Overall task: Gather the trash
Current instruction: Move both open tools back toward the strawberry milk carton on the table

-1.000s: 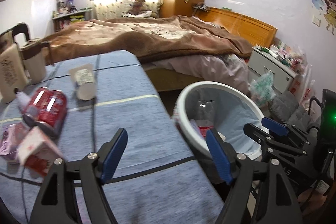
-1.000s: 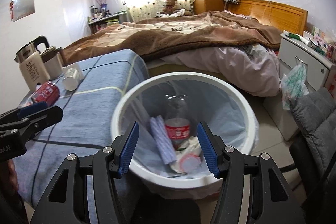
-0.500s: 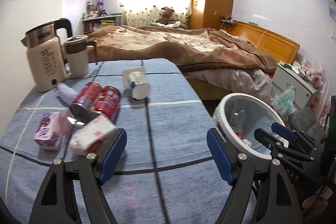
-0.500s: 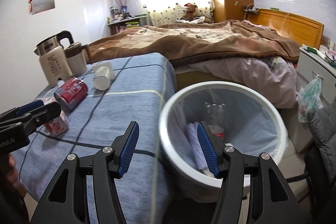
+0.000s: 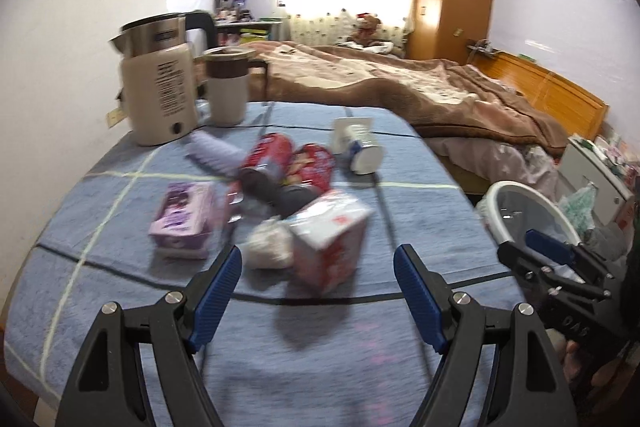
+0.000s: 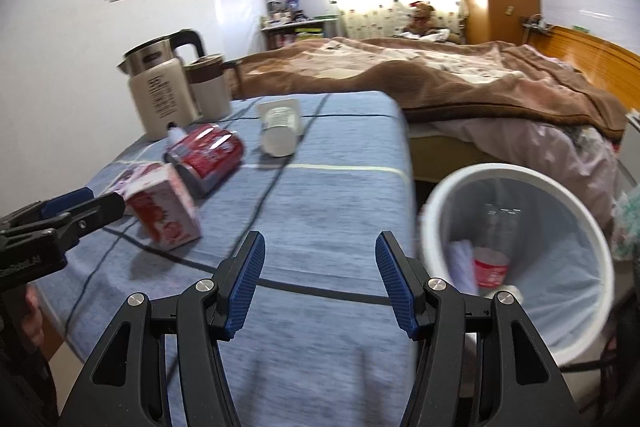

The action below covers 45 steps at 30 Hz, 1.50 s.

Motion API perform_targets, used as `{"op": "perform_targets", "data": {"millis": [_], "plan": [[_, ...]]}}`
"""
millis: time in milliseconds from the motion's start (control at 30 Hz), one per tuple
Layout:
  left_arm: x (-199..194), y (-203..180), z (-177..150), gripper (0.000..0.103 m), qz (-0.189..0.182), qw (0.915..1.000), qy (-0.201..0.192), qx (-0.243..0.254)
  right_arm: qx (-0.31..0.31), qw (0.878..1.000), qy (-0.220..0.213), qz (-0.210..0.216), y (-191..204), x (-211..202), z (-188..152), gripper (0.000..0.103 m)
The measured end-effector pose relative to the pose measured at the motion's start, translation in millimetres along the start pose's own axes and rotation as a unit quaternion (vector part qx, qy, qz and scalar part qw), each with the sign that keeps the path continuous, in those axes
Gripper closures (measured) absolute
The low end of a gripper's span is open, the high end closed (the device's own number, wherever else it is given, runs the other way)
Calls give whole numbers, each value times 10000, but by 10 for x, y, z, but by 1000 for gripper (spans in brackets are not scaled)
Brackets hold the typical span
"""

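Observation:
Trash lies on the blue cloth table (image 5: 320,367): a red-and-white carton (image 5: 328,243), a crumpled white wad (image 5: 270,247), a purple carton (image 5: 182,219), two red cans (image 5: 292,163), a lavender packet (image 5: 214,153) and a tipped white cup (image 5: 362,147). My left gripper (image 5: 318,275) hangs open just short of the red-and-white carton, nothing between its fingers. My right gripper (image 6: 318,275) is open over the table's near edge, empty. The white trash bin (image 6: 520,179) stands right of the table, holding a bottle (image 6: 492,263) and scraps. The carton (image 6: 164,211), cans (image 6: 208,155) and cup (image 6: 280,131) also show in the right wrist view.
A cream kettle (image 5: 156,95) and a brown-lidded mug (image 5: 228,91) stand at the table's far left. A bed with a brown blanket (image 5: 420,91) lies behind the table. A nightstand (image 5: 596,171) sits past the bin. A hand holds the left gripper's handle (image 6: 24,259).
Both views swung left, from the bin toward the table. The pile of trash now sits centred before my left gripper, and the bin has slid to the right edge in both views.

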<state>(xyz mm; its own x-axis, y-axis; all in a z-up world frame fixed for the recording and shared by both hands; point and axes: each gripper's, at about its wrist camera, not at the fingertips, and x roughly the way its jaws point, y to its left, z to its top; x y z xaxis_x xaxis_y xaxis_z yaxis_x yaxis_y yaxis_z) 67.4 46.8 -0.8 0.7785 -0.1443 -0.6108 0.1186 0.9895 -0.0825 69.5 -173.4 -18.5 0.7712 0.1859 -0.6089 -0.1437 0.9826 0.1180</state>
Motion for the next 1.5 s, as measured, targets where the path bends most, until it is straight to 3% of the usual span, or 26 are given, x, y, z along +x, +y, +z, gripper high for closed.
{"op": "perform_targets", "data": {"millis": [200,700,1200,1333,1500], "plan": [[-28,358,-46,23,327,9993,-12,-187,-282,9988,147,370,282,159,29,45],[116,982,-75,23,475,9964,114,-695,-655,9886,181,1345,944,493,120,44],[379,1171,15,22,285,9957,305,-831,-675,9899,450,1161,1135,865,263,44],[456,1197,53,22,321,9955,357,-819,-634,9904,585,1078,1146,986,298,34],[542,1222,60,22,264,9949,473,-851,-590,9904,727,1020,1135,1074,295,33]]}}
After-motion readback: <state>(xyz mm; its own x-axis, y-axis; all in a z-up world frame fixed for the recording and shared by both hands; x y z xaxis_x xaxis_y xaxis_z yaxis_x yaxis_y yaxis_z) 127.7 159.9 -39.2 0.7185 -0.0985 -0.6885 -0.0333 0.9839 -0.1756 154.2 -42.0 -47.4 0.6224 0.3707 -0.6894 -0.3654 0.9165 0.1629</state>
